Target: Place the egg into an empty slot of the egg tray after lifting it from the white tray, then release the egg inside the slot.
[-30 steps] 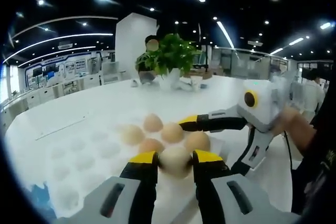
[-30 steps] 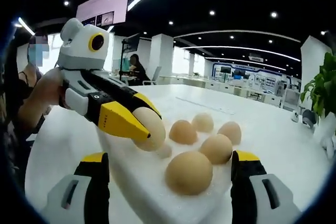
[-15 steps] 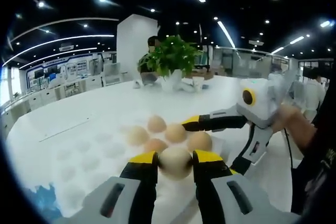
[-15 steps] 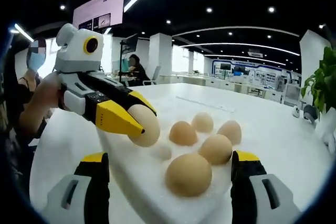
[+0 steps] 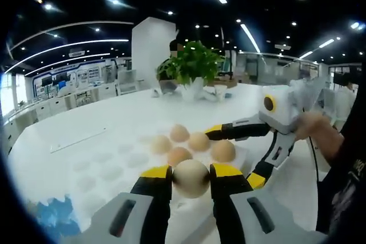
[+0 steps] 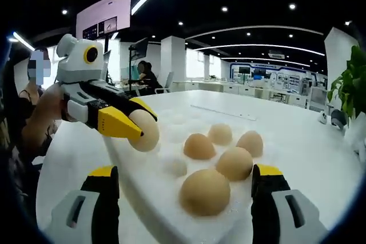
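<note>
While the left gripper (image 5: 191, 176) stays clamped on the egg (image 5: 191, 178), it has risen clear of the egg tray (image 6: 171, 141); right gripper (image 6: 186, 190) fingers spread, empty. Lift done, placing next.

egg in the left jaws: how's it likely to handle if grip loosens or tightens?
The egg is smooth and rounded, pinched only at its sides by the left gripper, so it may well slip if loosened. It probably cracks if squeezed harder. Set outside a slot of the egg tray, it would likely roll.
</note>
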{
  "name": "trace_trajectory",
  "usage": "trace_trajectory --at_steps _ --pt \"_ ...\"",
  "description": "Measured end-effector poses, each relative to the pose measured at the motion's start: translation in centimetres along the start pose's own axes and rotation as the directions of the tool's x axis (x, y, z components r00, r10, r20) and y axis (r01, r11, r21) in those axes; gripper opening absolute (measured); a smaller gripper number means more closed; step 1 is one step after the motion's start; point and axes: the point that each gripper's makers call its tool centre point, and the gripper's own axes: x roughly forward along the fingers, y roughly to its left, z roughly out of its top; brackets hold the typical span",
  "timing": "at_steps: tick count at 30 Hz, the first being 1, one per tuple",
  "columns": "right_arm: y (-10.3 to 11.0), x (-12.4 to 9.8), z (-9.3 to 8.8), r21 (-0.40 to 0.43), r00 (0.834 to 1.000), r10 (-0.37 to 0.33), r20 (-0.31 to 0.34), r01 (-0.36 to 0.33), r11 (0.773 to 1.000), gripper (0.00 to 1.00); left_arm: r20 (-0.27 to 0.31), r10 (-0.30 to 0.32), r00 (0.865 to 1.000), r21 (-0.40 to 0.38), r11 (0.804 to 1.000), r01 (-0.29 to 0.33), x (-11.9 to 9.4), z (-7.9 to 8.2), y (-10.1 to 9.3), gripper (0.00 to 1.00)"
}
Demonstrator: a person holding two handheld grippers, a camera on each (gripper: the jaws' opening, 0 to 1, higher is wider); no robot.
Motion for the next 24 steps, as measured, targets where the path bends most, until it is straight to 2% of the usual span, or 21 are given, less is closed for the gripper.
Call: trace_trajectory --at_steps 3,11,19,24 --pt "0.1 0.0 -0.2 -0.023 1.000 0.002 -0.012 -0.002 1.000 1.00 0.004 0.007 1.000 -0.003 1.000 -0.007 -0.2 0.1 0.4 0.26" --pt "0.0 0.0 -0.1 -0.009 1.000 0.005 -0.021 -0.005 1.000 1.00 0.007 0.027 1.000 0.003 1.000 -0.027 -1.1 0.1 1.0 0.26" --pt "0.0 -0.1 0.0 0.005 1.000 0.009 -0.023 -0.009 1.000 1.00 -0.005 0.038 0.999 -0.011 0.999 -0.038 -1.8 -0.7 1.5 0.26" --pt "0.1 0.0 -0.1 -0.003 0.999 0.010 -0.031 -0.010 1.000 1.00 0.009 0.056 0.998 -0.010 0.998 -0.056 -2.5 -0.3 2.0 0.26"
